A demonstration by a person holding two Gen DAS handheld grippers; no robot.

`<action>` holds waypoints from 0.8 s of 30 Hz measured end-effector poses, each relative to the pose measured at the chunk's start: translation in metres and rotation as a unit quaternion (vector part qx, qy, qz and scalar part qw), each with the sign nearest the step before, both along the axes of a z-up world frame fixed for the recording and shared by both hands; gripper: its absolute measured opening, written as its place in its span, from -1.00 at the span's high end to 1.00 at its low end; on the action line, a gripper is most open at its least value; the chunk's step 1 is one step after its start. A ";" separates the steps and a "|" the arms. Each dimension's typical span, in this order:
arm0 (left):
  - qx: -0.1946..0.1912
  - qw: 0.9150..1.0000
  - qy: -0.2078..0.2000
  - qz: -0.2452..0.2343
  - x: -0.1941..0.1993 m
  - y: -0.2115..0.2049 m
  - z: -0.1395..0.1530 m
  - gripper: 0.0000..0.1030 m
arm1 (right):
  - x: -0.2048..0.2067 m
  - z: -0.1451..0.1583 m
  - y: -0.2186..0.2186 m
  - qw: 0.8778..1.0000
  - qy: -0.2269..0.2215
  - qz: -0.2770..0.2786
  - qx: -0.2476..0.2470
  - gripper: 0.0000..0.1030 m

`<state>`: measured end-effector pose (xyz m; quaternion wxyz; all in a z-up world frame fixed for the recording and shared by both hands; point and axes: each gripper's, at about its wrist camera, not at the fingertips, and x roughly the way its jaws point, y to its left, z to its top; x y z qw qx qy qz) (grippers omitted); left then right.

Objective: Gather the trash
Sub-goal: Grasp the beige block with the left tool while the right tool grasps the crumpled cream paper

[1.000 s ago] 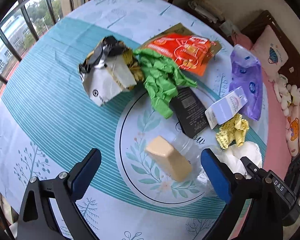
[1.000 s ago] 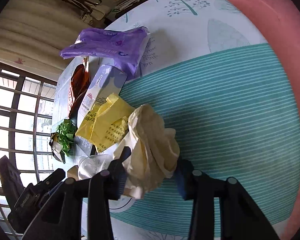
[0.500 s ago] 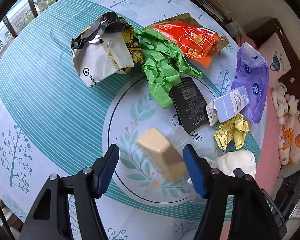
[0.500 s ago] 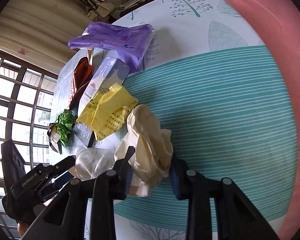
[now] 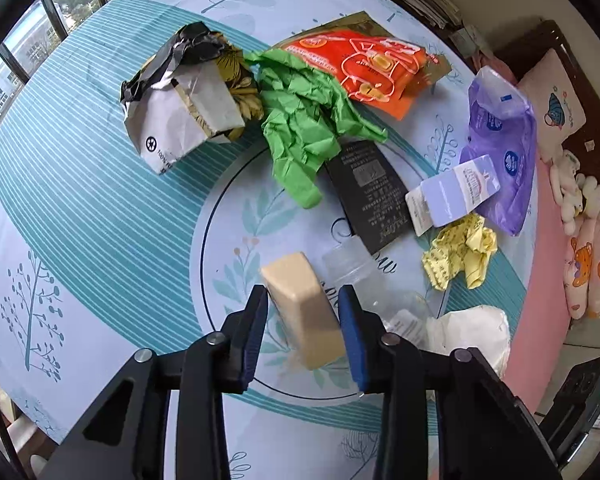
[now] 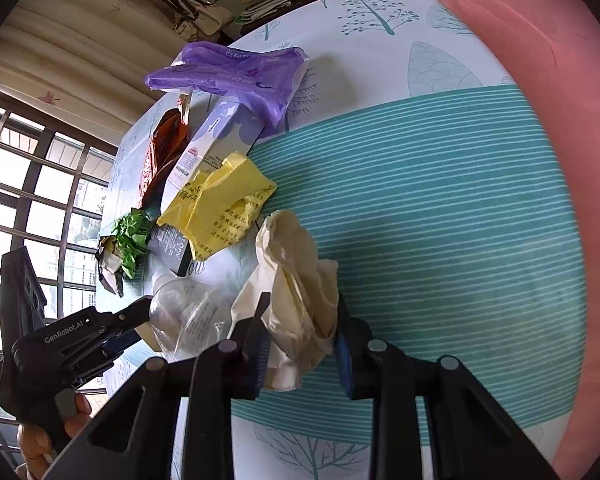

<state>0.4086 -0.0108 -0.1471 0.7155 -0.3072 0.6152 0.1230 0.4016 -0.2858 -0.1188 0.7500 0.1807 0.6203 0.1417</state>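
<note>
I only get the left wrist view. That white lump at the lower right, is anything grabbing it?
Observer: Yes. The right gripper has the wad between its fingers, its jaws closing and the pads seemingly touching it.
Visitor: Who holds my gripper?
Observer: A bare hand grips the handle of the left gripper.
Visitor: Anything by the window?
Observer: A pleated curtain hangs beside it.
</note>
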 end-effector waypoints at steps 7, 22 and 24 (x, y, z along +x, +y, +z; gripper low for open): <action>0.020 0.999 0.005 -0.038 -0.020 -0.006 -0.001 0.53 | -0.012 0.015 0.002 1.000 -0.022 0.004 -0.002 0.53; 0.059 0.984 -0.044 -0.163 -0.103 -0.018 0.058 0.54 | -0.100 0.057 0.010 0.998 -0.061 -0.009 -0.012 0.54; 0.059 0.979 -0.052 -0.187 -0.125 -0.013 0.067 0.54 | -0.123 0.063 0.017 0.998 -0.063 -0.013 -0.013 0.54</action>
